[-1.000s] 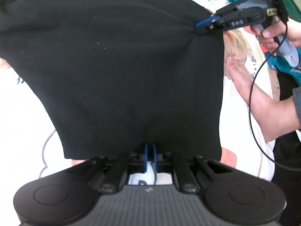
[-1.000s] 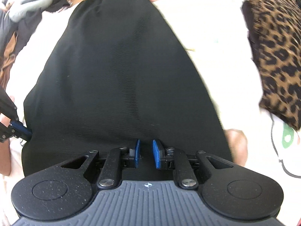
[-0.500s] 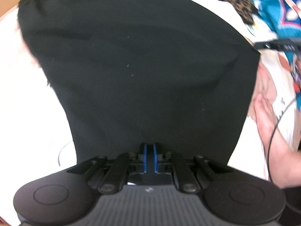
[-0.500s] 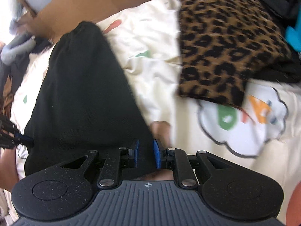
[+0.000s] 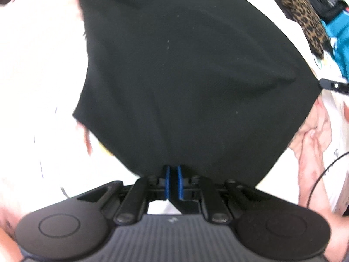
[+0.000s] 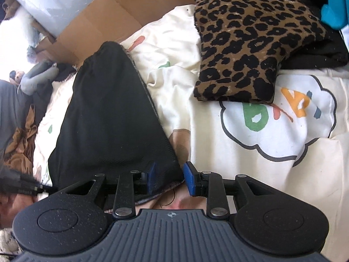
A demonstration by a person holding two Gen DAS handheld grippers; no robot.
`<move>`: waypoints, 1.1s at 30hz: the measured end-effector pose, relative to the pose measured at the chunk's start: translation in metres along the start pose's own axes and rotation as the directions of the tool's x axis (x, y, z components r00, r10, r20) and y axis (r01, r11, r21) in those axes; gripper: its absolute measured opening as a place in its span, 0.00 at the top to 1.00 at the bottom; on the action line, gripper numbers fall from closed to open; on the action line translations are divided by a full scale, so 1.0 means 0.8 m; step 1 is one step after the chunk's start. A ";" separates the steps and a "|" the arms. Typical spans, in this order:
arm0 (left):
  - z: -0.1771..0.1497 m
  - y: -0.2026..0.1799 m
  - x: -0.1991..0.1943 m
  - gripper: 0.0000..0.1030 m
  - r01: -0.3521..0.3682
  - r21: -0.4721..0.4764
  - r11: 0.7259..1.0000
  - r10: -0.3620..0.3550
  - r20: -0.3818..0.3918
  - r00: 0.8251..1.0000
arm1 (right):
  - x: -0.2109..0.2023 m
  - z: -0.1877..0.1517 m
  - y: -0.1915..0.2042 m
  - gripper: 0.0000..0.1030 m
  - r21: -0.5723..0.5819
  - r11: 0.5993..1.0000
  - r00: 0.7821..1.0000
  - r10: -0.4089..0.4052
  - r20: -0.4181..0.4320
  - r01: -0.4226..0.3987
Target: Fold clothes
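Black knit garment (image 6: 109, 118) lies spread over a cream bedsheet printed with a white cloud and coloured letters (image 6: 272, 131), its far gathered end near a brown cardboard box (image 6: 113, 11). From the left wrist view the same dark cloth (image 5: 185, 76) fills most of the sight, blurred, with one near edge running straight into the left tongs (image 5: 172, 182). Those blue pads sit nearly together with the fabric pinched between them.

The right tongs (image 6: 169, 178) stand wide apart; a corner of the black cloth rests against the left blue pad (image 6: 151, 174), while the other pad is clear of it, so nothing is clamped there. In the left wrist view the tip of the right tongs shows just at the garment's right corner (image 5: 331, 86).

A folded leopard-print cloth (image 6: 250, 39) sits on the bed to the right of the black garment, well apart from it, with a turquoise item (image 6: 333, 6) beyond. Rumpled brown fabric (image 6: 19, 146) lies at the left edge.
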State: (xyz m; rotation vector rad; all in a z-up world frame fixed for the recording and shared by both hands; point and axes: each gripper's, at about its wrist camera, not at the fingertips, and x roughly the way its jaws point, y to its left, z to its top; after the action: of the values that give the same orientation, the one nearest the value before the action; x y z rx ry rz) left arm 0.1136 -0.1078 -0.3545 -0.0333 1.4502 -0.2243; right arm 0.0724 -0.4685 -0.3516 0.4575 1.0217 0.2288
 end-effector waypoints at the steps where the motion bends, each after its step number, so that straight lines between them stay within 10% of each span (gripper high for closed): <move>1: -0.007 0.000 0.001 0.93 0.001 -0.033 0.999 -0.001 0.008 1.000 | 0.003 -0.001 -0.004 0.66 0.010 1.000 1.000 0.004 0.004 -0.004; 15: -0.074 0.009 0.002 0.94 0.076 -0.306 0.949 -0.061 0.057 0.996 | 0.054 0.017 -0.017 0.64 0.067 0.989 0.987 0.138 -0.088 -0.132; 33: -0.139 0.055 0.033 0.60 0.334 -0.548 0.767 -0.239 0.240 0.941 | 0.057 0.032 -0.012 0.92 0.089 0.991 0.979 0.116 -0.166 -0.102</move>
State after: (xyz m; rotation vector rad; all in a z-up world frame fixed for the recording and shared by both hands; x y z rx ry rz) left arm 0.0128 -0.0570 -0.4009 -0.7716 1.3017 -0.0141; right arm 0.1174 -0.4655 -0.3794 0.5752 1.1784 0.3302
